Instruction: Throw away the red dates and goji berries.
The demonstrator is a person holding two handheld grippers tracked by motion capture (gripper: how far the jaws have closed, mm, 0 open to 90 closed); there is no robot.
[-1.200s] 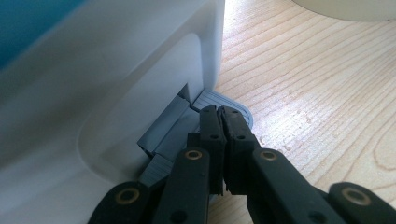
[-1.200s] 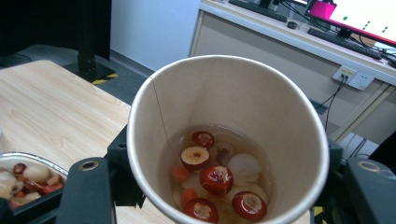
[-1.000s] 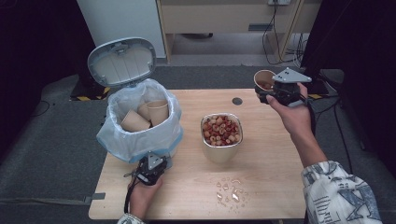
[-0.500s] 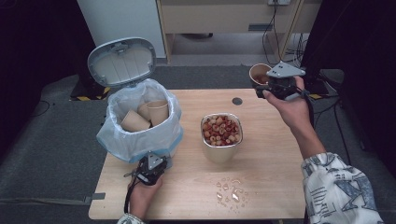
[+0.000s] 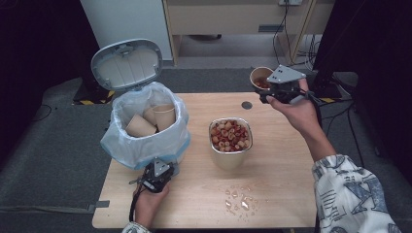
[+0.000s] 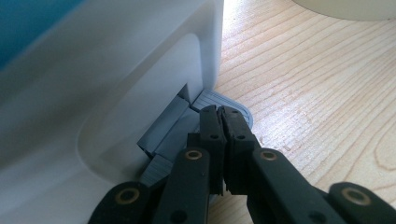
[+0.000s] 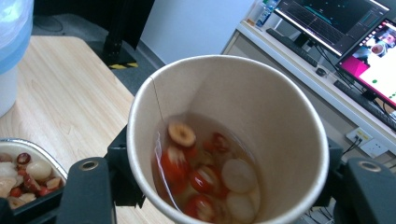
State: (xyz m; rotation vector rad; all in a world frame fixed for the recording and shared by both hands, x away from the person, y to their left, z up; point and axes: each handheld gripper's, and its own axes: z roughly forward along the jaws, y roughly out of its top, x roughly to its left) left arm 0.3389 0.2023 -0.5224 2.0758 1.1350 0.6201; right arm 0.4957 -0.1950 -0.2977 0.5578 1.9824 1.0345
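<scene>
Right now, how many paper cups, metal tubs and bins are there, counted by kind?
Paper cups: 3, two in the bin and one in the right tongs
Metal tub: 1
Bin: 1
Total: 5

Tan paper cup [image 7: 224, 135] with red and white fruit slices, pale wood-grain table [image 5: 282, 160], translucent bluish bin bag [image 5: 145, 141], black-and-white patterned sleeve [image 5: 352, 194]

Matt brown paper cup [image 7: 229, 135], shiny metal bowl [image 5: 230, 155], pale wood-grain table [image 5: 282, 194], smooth white plastic bin [image 6: 93, 93]
</scene>
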